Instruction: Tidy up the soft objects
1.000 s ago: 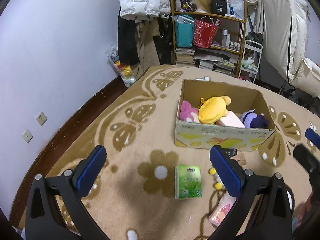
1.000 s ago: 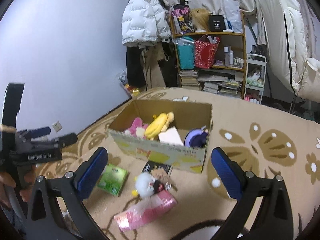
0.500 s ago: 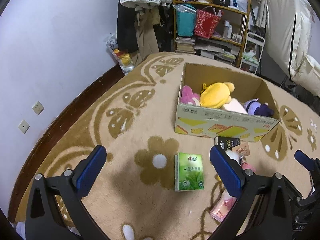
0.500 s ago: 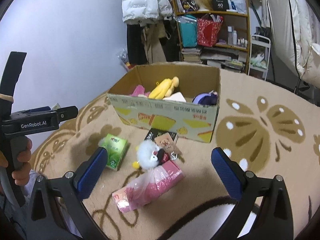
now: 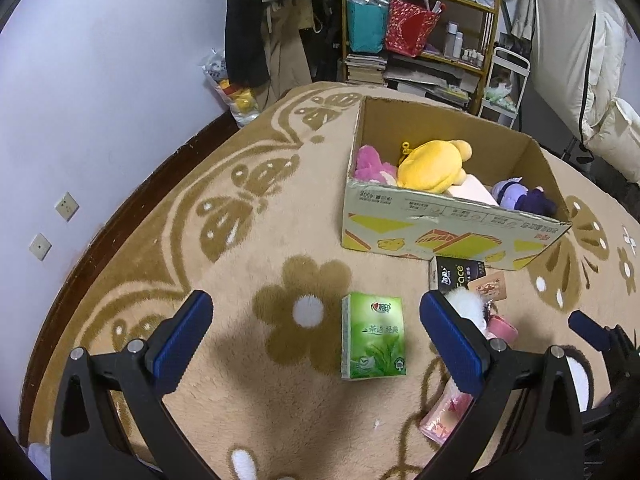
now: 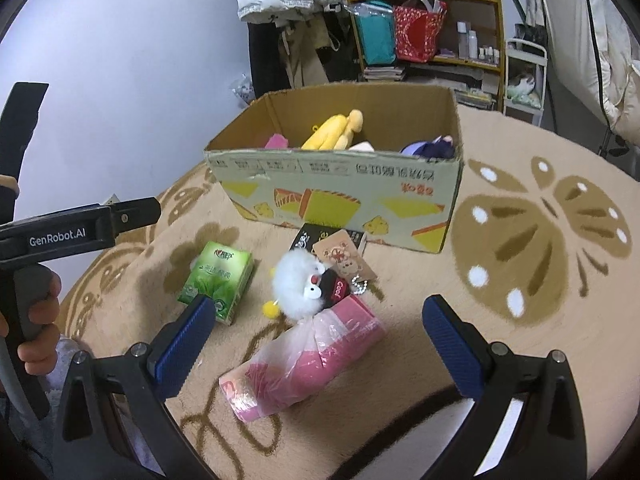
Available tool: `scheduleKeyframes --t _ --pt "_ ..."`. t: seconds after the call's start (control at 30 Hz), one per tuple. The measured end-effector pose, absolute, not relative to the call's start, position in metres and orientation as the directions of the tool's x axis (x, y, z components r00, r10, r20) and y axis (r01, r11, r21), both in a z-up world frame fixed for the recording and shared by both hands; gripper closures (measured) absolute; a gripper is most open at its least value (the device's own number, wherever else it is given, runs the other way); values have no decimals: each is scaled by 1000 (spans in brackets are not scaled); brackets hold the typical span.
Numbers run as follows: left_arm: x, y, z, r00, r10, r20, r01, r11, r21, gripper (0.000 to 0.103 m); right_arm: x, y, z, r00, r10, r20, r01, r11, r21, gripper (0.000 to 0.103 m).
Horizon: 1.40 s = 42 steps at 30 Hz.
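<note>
From your left wrist view, your left gripper (image 5: 316, 338) hangs over the rug (image 5: 160, 264) with its jaws spread wide and nothing between them. The green tissue pack (image 5: 373, 337) lies flat on the rug between the two blue pads, well below the cardboard box (image 5: 448, 228). Left of the box the rug runs bare to the dark baseboard and the pale wall (image 5: 100, 80); that side is open. Just under the box's near wall sit a black packet (image 5: 456, 274), a small card (image 5: 488, 286) and a white fluffy toy (image 5: 466, 306), partly hidden by your right pad. Inside the box you see a yellow plush (image 5: 432, 164), a pink plush (image 5: 370, 162) and a purple plush (image 5: 520, 196). Behind the box stands a crowded shelf (image 5: 420, 40).

From your right wrist view, your right gripper (image 6: 318, 342) is also spread wide and holds nothing. A pink bagged pack (image 6: 304, 364) lies between the pads, below the box (image 6: 340, 196), with the white fluffy toy (image 6: 298, 284) touching its upper end. The green tissue pack (image 6: 218, 280) lies left of the toy, its near corner just beside your left pad. Right of the box the rug (image 6: 540, 240) is open. Your hand (image 6: 38, 328) grips the other tool's handle at the left edge. Hung coats (image 6: 288, 20) and the shelf (image 6: 424, 20) line the far wall.
</note>
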State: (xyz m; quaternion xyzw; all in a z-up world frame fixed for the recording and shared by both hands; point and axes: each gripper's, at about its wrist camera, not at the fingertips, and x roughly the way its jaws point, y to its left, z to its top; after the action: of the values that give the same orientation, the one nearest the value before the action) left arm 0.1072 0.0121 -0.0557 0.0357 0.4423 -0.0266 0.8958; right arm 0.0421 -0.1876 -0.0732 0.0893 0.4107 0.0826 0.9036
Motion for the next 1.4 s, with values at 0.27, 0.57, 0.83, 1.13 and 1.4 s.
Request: scheduleKeyframes --t 0.27,0.57,0.83,1.13,1.4 --pt "115 10 -67 575 -19 -818 76 997 30 1 50 -186 -89 631 177 -756 -30 978 204 0" --pt "121 6 -78 549 -11 -836 75 996 36 1 59 -187 -105 601 176 -780 -9 977 214 0" --pt "124 0 -87 531 -1 -847 94 994 58 1 64 -177 -117 562 182 -807 -37 980 196 0" --pt "133 -5 -104 479 -16 -878 101 994 37 1 66 -179 -135 505 191 -842 -18 977 211 0" --pt "136 -13 -120 430 -30 -902 114 993 21 1 67 -179 -146 464 192 -865 -4 977 214 0"
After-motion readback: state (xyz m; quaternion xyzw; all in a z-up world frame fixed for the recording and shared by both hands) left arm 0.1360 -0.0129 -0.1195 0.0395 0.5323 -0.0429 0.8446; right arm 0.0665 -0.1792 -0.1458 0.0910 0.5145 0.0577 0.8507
